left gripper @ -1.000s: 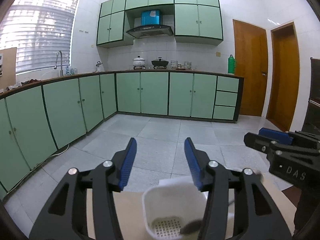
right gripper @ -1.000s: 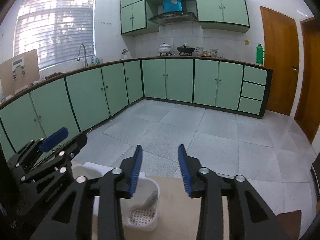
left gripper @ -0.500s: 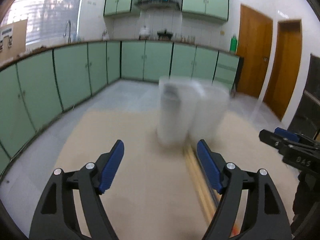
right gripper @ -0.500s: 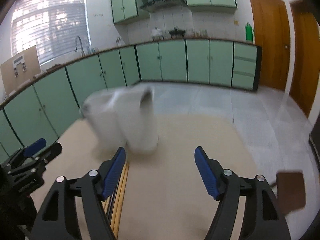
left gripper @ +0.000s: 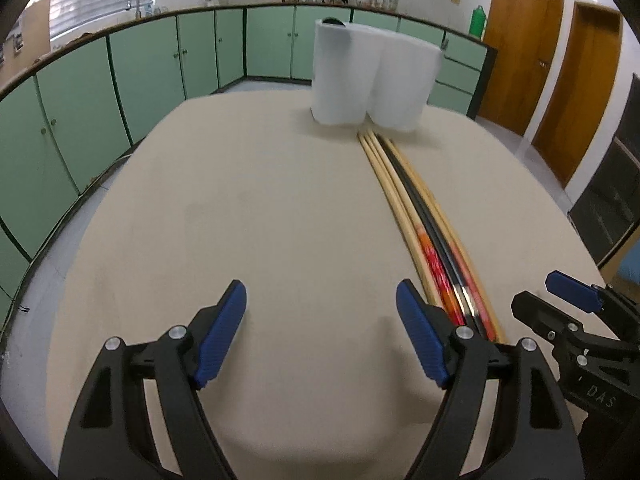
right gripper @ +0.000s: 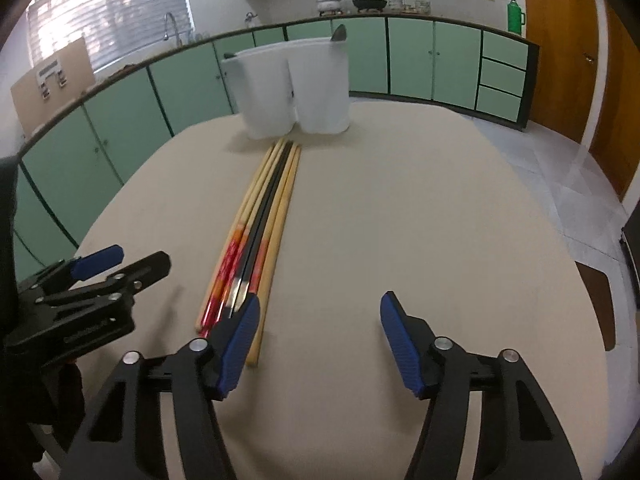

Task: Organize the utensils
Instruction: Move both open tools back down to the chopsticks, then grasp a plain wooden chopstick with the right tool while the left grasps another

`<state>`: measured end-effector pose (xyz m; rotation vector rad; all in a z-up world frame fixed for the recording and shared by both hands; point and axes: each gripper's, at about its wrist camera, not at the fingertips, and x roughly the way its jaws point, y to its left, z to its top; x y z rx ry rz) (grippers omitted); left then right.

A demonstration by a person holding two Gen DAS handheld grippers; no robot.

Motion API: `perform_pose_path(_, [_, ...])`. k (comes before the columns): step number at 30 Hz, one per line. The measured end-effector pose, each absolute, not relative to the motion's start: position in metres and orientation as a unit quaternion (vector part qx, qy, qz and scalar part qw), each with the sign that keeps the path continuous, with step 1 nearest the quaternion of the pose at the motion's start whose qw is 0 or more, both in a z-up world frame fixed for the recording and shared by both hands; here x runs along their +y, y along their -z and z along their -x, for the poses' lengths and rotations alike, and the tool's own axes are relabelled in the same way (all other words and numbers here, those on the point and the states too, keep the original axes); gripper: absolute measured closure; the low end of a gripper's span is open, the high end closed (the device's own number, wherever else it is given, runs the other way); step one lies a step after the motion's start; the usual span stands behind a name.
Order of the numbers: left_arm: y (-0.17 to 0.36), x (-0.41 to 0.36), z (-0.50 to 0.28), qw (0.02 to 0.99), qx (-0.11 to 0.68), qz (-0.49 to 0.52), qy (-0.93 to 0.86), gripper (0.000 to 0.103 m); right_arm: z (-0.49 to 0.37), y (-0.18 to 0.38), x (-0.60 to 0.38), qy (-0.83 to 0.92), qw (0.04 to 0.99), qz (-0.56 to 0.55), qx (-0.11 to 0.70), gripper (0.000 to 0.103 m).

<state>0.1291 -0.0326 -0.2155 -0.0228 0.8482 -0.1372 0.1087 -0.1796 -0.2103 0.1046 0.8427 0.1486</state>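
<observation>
Several chopsticks, wooden and black with red-orange ends, lie side by side on the beige table, pointing at a white two-part utensil holder at the far edge. A spoon tip sticks out of the holder. My left gripper is open and empty, just left of the chopsticks' near ends. My right gripper is open and empty, just right of the chopsticks. Each gripper shows at the edge of the other's view.
The table's edge curves round on the left above a tiled floor. Green kitchen cabinets run behind. A brown chair back stands at the table's right side. Wooden doors are at the far right.
Both grippers have pulled back from above the holder and tilted down over the table. Both have opened wider. The chopsticks have come into view.
</observation>
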Motion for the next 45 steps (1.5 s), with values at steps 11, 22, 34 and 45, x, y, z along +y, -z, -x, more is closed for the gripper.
perform_pose_path(11, [0.218, -0.036, -0.119, 0.905, 0.422, 0.001, 0.056, 0.027, -0.097, 0.217, -0.159, -0.083, 0.903, -0.006, 0.423, 0.055])
perform_pose_path(22, [0.218, -0.043, -0.115, 0.904, 0.423, -0.013, 0.057, 0.025, -0.102, 0.218, -0.163, -0.081, 0.903, -0.012, 0.421, 0.069])
perform_pose_path(34, [0.218, -0.067, -0.11, 0.9, 0.425, -0.035, 0.093, 0.023, -0.104, 0.219, -0.181, -0.063, 0.904, -0.041, 0.42, 0.096])
perform_pose_path(45, [0.223, -0.067, -0.115, 0.895, 0.438, -0.029, 0.082, 0.018, -0.103, 0.221, -0.189, -0.061, 0.904, -0.047, 0.421, 0.096])
